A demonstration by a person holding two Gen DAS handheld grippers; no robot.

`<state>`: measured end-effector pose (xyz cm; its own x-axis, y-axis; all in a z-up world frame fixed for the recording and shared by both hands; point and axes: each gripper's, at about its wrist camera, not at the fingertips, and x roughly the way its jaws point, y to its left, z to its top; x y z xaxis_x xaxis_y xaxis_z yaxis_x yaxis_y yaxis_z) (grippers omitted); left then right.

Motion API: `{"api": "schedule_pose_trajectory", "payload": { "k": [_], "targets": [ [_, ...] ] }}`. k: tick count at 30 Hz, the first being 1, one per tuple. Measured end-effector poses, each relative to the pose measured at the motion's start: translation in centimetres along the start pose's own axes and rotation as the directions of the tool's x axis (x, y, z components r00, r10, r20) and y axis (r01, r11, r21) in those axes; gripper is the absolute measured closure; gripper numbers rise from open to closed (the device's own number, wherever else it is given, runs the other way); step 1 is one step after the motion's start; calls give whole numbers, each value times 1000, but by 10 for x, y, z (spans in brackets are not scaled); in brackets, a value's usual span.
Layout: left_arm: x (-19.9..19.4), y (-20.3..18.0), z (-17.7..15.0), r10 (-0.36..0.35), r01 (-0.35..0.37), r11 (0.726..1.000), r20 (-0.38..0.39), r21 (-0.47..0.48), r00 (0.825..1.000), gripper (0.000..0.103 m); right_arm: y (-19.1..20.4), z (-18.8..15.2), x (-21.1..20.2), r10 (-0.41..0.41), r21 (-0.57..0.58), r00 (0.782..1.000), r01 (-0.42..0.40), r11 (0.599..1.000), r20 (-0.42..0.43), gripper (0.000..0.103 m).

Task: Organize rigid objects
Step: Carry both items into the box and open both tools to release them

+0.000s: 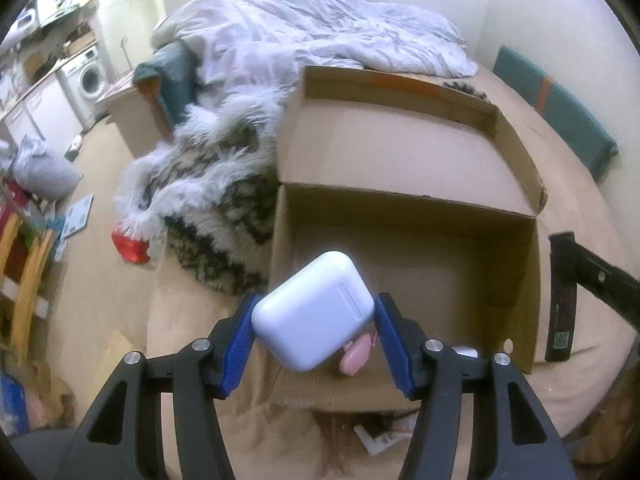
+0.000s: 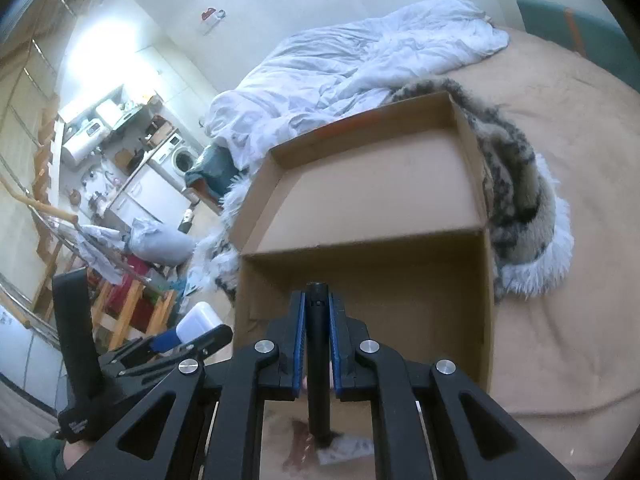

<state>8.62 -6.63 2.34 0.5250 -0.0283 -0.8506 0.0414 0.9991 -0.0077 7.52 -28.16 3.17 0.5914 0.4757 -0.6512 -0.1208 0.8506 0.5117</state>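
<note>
My left gripper (image 1: 316, 320) is shut on a white earbuds case (image 1: 314, 316), held tilted above the near left corner of an open cardboard box (image 1: 404, 208) on the bed. A pink object (image 1: 354, 358) lies in the box just under the case. My right gripper (image 2: 318, 320) is shut on a black cylindrical stick (image 2: 319, 364), held upright over the near edge of the same box (image 2: 360, 208). The left gripper with the white case (image 2: 198, 322) shows at the lower left of the right wrist view.
A furry black-and-white blanket (image 1: 216, 196) lies left of the box, a white duvet (image 1: 320, 28) behind it. The right gripper's black body (image 1: 580, 272) is at the right. A red item (image 1: 130, 242) sits on the floor. Papers (image 2: 344, 448) lie under the right gripper.
</note>
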Motion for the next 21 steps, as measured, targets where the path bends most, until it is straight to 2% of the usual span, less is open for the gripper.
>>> {"api": "schedule_pose_trajectory", "payload": {
  "k": [6,13,18,21],
  "targets": [
    [37,-11,-1,25,-24,999,-28,45,999,48,-28,-12,34,-36,55,998,39,998,-58,92],
    [72,-15,-15,-7,11,999,-91,45,996,48,-42,-22,65,-86,67,986,97,993,-144,92],
    [76,-20,-22,-16,21,995,-57,94,998,48,-44,-26,79,-99,71,978,113,991,-185,92],
    [80,-17,-24,-17,22,996,-62,87,998,48,-43,-27,86,-107,60,974,121,991,-201,92]
  ]
}}
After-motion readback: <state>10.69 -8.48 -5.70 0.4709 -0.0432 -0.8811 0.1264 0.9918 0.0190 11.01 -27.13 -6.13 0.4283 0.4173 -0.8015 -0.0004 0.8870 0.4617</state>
